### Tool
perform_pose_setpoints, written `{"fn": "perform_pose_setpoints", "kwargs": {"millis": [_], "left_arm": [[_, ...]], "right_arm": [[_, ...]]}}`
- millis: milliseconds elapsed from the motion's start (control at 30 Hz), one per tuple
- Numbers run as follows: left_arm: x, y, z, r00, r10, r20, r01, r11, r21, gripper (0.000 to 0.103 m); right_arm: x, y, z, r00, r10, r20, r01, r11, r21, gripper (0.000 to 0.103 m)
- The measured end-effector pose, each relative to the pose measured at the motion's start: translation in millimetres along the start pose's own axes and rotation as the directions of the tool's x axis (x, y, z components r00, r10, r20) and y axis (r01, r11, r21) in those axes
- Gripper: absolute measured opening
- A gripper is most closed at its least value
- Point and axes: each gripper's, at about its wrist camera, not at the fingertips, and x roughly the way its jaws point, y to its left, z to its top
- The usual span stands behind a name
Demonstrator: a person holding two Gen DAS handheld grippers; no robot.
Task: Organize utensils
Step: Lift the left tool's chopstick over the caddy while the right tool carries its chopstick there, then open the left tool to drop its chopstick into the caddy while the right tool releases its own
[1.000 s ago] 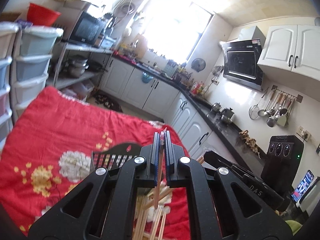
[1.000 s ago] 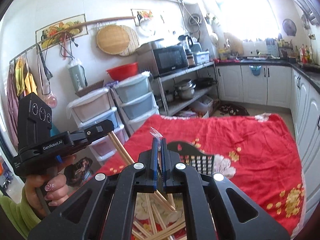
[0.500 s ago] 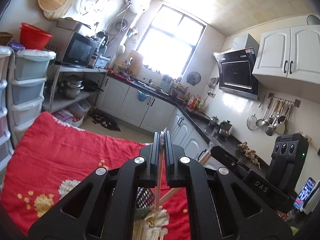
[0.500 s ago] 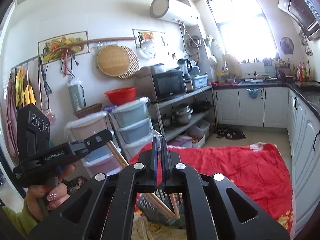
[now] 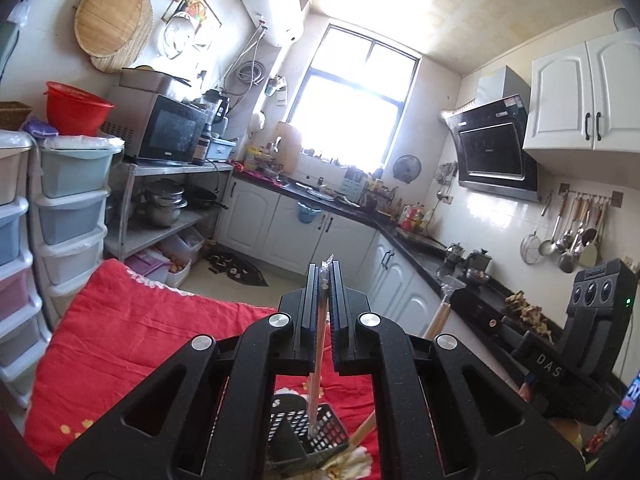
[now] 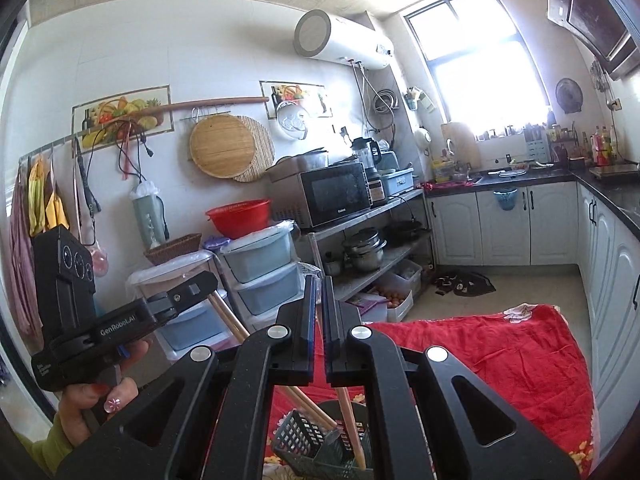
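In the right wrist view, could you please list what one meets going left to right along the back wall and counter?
Left claw → wicker basket → red bowl → microwave → blue bin → bottles.

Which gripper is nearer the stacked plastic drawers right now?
Left. The left gripper sits toward the drawers; the right gripper is beside it, farther from them.

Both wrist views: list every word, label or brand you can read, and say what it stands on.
"GenRobot.AI": side of the left gripper body, right wrist view.
"DAS": body of the right gripper, left wrist view.
Microwave brand below its door: too blurred to read.
Range hood stickers and logo: too small to read.
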Motion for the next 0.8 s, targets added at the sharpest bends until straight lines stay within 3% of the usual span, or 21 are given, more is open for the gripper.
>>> {"fn": "perform_pose_setpoints", "kwargs": {"millis": [300, 800], "left_arm": [[19.5, 17.5, -21.1, 0.997, 0.049, -0.056, -0.049, 0.999, -0.006, 0.002], [42.7, 38.8, -61.1, 0.987, 0.066, -0.145, -0.069, 0.997, -0.016, 0.003]], "right_arm": [[18.8, -12.4, -7.6, 0.999, -0.023, -0.03, 0.024, 0.999, 0.038, 0.003], [54.6, -27.3, -57.2, 0.978, -0.097, -0.184, 0.114, 0.99, 0.084, 0.004]]}}
